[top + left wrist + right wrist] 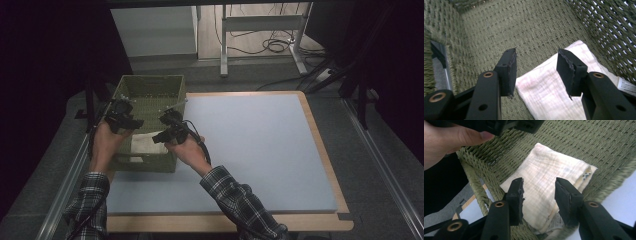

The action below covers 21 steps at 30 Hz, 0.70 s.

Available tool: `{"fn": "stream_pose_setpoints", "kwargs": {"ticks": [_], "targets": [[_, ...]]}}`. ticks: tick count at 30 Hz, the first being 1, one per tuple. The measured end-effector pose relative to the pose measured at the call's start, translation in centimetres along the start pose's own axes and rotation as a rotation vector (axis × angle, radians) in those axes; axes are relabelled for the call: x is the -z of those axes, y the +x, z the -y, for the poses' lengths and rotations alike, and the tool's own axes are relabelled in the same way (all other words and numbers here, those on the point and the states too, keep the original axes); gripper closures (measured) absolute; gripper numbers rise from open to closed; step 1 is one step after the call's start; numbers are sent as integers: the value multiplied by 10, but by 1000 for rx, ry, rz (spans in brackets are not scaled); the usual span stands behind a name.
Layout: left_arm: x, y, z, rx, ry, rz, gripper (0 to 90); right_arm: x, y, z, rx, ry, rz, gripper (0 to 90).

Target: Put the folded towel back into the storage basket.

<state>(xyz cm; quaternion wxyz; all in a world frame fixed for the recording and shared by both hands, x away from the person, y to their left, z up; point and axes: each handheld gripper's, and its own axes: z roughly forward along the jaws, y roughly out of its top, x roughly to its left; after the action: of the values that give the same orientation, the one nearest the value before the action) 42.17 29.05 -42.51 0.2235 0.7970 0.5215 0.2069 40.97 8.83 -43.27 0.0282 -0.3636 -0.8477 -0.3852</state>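
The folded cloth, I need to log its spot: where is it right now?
The folded cloth lies flat on the floor of the green woven basket at the table's left side, below both open grippers.

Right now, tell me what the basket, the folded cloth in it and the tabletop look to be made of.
Basket: woven cord or paper rope, olive green and matt; twisted strands and gaps in the weave show in both gripper views.
Folded cloth: soft crinkled cotton gauze by its look, cream and matt; fine wrinkled ribs, a sewn label at one edge.
Tabletop: smooth pale grey-blue mat, maybe foam, on a light wood-look board.
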Motion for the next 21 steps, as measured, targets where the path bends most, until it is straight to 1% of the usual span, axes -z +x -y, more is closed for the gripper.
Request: {"fn": "stream_pose_setpoints", "kwargs": {"ticks": [1,3,6,10,12,17,18,21], "targets": [[-1,-1,0,4,2,5,491,1,-1,0,2,-2,0,572],[-2,-2,0,-1,8,15,468,4,-2,1,7,-7,-11,557],[-4,-4,-1,4,16,27,421,9,0,1,32,-12,-6,520],[-8,-8,-3,1,34,47,360,15,1,0,69,-18,-1,467],[-9,-9,-4,-3,44,49,339,18,1,0,89,-13,2,444],[-11,-12,-8,10,61,80,287,30,-4,-2,98,-19,5,410],[-11,-12,-8,12,63,85,269,35,-7,-3,99,-25,11,397],[-11,-14,-10,23,69,100,245,40,-10,-2,99,-29,19,384]]}}
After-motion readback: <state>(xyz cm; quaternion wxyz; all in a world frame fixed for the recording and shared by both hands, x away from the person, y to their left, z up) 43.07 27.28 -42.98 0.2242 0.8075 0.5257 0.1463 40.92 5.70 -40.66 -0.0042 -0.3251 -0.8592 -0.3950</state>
